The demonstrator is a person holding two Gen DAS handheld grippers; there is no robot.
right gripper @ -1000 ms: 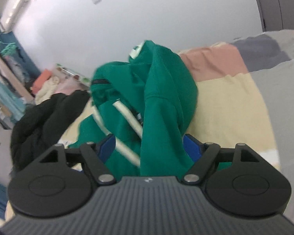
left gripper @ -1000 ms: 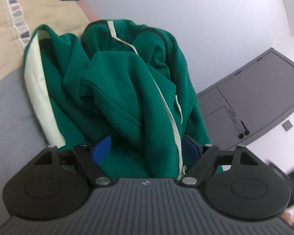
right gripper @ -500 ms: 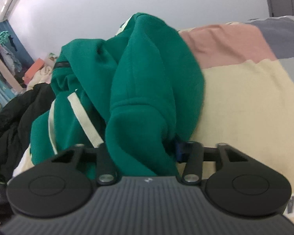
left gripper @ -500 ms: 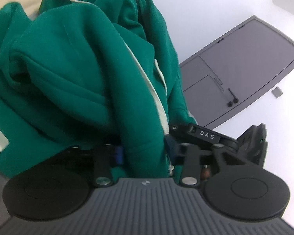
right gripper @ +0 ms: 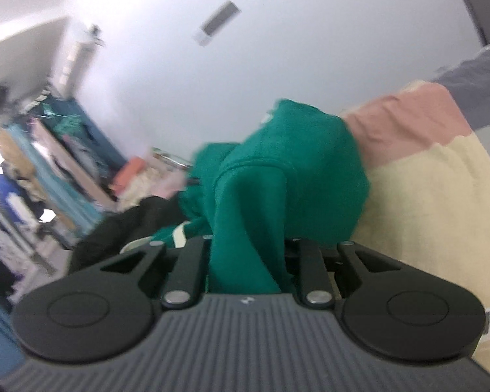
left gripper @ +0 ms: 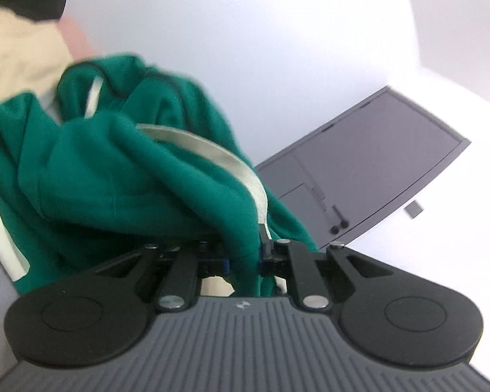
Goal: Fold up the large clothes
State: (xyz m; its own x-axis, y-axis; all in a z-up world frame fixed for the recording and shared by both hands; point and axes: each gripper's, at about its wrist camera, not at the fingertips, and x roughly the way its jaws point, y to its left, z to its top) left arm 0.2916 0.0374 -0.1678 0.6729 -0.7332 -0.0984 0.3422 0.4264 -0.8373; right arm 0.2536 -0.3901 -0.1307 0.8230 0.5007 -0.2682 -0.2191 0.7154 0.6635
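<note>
L view: grey door; R view: black garment.

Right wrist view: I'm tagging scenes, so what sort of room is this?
Probably a bedroom: a patchwork bedspread under the green jacket, hanging clothes at left, and a grey door in the other view.

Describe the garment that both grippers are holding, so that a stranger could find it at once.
On the bed with the pastel patchwork cover, a bunched green jacket is clamped by the left gripper and right gripper. Unlike the black clothing beside it, it has cream stripes.
</note>
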